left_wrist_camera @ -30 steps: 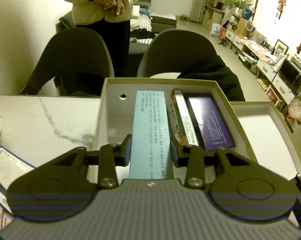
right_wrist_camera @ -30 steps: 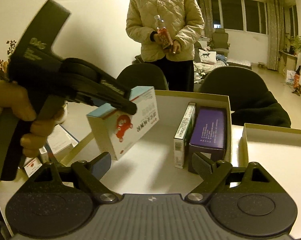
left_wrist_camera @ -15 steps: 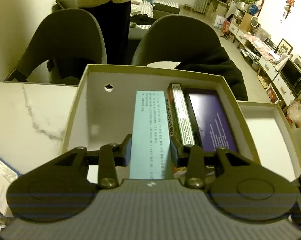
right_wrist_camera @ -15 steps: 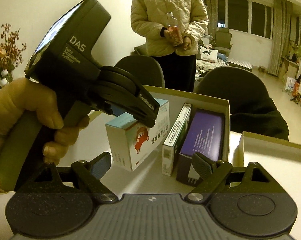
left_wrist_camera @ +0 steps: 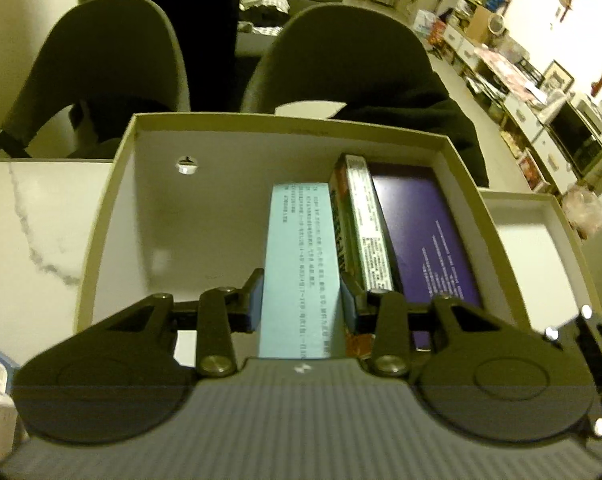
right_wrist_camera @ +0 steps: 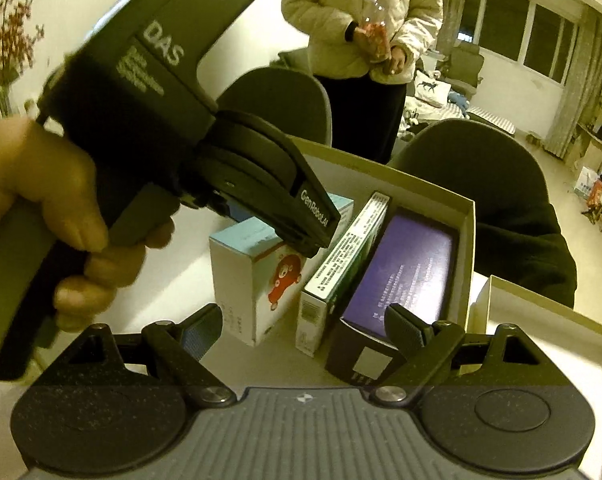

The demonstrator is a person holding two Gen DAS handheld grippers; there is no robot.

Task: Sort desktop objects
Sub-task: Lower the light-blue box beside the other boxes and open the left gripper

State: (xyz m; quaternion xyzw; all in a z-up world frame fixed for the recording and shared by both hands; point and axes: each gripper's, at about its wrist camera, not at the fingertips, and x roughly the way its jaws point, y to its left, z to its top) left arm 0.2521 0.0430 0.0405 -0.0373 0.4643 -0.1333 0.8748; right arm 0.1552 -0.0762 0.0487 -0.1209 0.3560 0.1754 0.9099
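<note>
Our left gripper (left_wrist_camera: 301, 300) is clamped on the light blue medicine box (left_wrist_camera: 301, 264), one pad pressed on each long side. From the right wrist camera we see the same left gripper (right_wrist_camera: 301, 236) from the side, held in our left hand (right_wrist_camera: 61, 216), its dark jaws closed over the top of that box (right_wrist_camera: 253, 280), whose white front shows a red cartoon bear. The box stands upright on the floor of the open cardboard box (left_wrist_camera: 113, 216), and we cannot tell whether its base fully rests there or is just lifted.

Our right gripper (right_wrist_camera: 301, 326) holds nothing; its jaws stand wide apart, low in front of the cardboard box (right_wrist_camera: 467, 248) and clear of everything in it.

Just to the right of the blue box, touching or nearly touching it, stands a narrow box with a white printed edge (left_wrist_camera: 369, 224), seen on its end from the right wrist (right_wrist_camera: 341, 268) and leaning slightly toward its neighbour. Beyond that, a dark purple box (left_wrist_camera: 425, 244) fills the right side of the cardboard box, against its right wall (right_wrist_camera: 405, 276). The left part of the cardboard box floor is bare, with a small round hole (left_wrist_camera: 186, 165) in the far wall.

A second, shallower white tray (left_wrist_camera: 529, 248) sits just beside the cardboard box on its right. Both rest on a white marble-patterned table (left_wrist_camera: 33, 220). Two grey chairs (left_wrist_camera: 341, 56) stand behind the table, and a person in a pale quilted jacket (right_wrist_camera: 361, 20) stands beyond them holding a bottle (right_wrist_camera: 375, 34).
</note>
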